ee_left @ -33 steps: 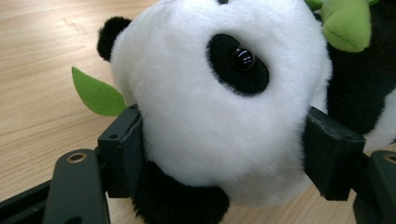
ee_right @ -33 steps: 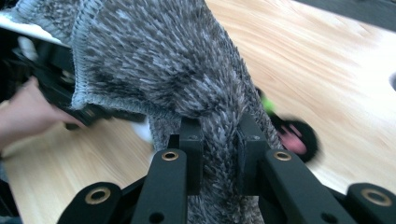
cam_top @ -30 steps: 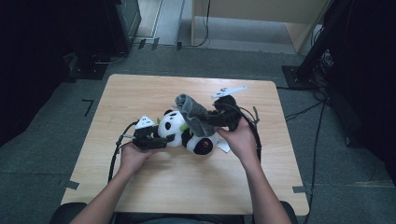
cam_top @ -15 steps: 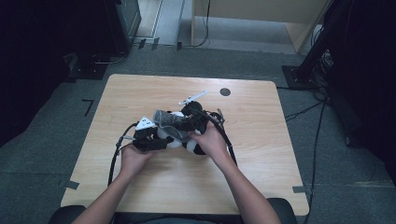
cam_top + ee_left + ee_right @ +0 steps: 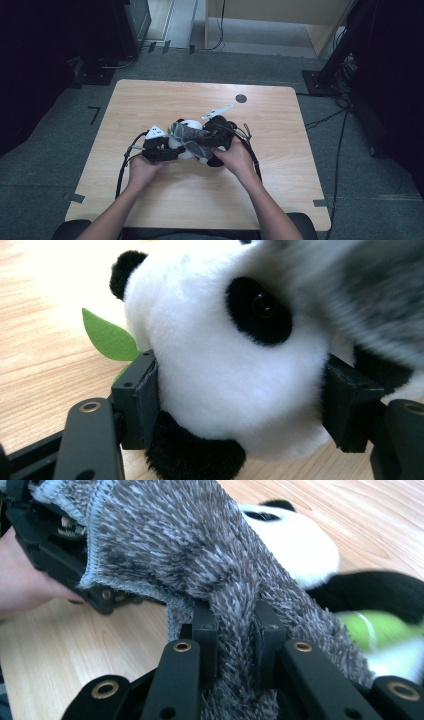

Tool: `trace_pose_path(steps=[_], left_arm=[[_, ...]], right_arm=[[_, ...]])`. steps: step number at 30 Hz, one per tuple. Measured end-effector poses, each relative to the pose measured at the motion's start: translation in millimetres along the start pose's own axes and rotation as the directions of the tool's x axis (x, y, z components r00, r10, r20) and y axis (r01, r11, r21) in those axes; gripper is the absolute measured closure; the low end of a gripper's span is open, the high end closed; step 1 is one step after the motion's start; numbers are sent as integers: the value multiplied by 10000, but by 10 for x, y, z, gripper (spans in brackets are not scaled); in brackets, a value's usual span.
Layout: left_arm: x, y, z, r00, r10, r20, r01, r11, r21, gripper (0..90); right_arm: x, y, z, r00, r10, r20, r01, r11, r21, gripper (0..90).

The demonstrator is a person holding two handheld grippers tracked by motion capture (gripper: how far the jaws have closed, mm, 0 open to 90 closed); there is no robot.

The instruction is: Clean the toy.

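A black-and-white plush panda lies at the middle of the wooden table. My left gripper is shut on the panda's head, a pad pressing each side, and its jaws have just closed a little further. A green felt leaf sticks out beside the head. My right gripper is shut on a fuzzy grey cloth, which drapes over the panda and against the left gripper. In the high view the cloth lies on top of the panda between both hands.
A small dark round mark sits on the table behind the hands. Black cables trail from both grippers toward the near edge. Dark furniture and a stand surround the table on the grey floor.
My right gripper has carried the grey cloth left and down, from beside the panda onto it. The left gripper has kept its place on the panda's head.
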State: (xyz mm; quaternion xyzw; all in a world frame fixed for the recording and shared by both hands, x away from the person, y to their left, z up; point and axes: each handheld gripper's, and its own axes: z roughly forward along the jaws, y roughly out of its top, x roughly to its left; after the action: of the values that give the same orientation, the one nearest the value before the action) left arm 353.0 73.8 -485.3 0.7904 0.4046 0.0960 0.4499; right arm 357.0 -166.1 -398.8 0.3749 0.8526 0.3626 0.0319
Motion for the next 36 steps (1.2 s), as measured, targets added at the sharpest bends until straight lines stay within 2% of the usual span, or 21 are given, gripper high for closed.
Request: trace_pose_path(steps=[3,8,10,15,16,19,21,24,29,31,33,36], left_arm=[[-9,-1,4,9998,172,-52,-172,9999,-16,286],[5,-2,8,9996,296,15,-296,9996,-26,286],[13,-2,8,9996,273,58,-273,9996,-37,285],[33,8,7,9995,263,179,-262,9997,-17,284],[37,9,7,9995,238,207,-238,9997,-20,283],[42,9,4,9995,127,280,-125,9999,-46,280],[41,15,5,9995,87,294,-86,9999,-65,281],[42,19,10,9994,114,319,-110,9999,-122,282],[21,24,6,9996,87,280,-83,9999,-136,284],[12,26,5,9996,61,270,-58,9999,-115,284],[10,23,5,9997,42,258,-39,9999,-123,283],[9,23,8,9996,-125,263,130,9997,-207,283]], right_arm=[[-67,-49,-97,9999,115,55,-115,9999,-20,777],[-253,-138,-236,9970,656,411,-650,9978,-156,779],[-340,-186,-289,9932,906,725,-901,9959,-109,779],[-534,-300,-435,9844,1487,942,-1469,9888,-255,781],[-565,-315,-471,9821,1650,903,-1621,9860,-393,781],[-599,-314,-610,9763,2136,340,-2093,9727,-999,783],[-557,-277,-710,9756,2195,-5,-2173,9657,-1419,783],[-405,-196,-831,9882,1525,-148,-1526,9715,-1816,782],[-133,-38,-897,9954,883,-358,-941,9711,-2193,783],[16,46,-841,9959,575,-702,-722,9706,-2297,782],[137,104,-734,9970,201,-746,-363,9744,-2217,782],[212,145,-467,9939,161,-1094,-374,9799,-1957,783]])
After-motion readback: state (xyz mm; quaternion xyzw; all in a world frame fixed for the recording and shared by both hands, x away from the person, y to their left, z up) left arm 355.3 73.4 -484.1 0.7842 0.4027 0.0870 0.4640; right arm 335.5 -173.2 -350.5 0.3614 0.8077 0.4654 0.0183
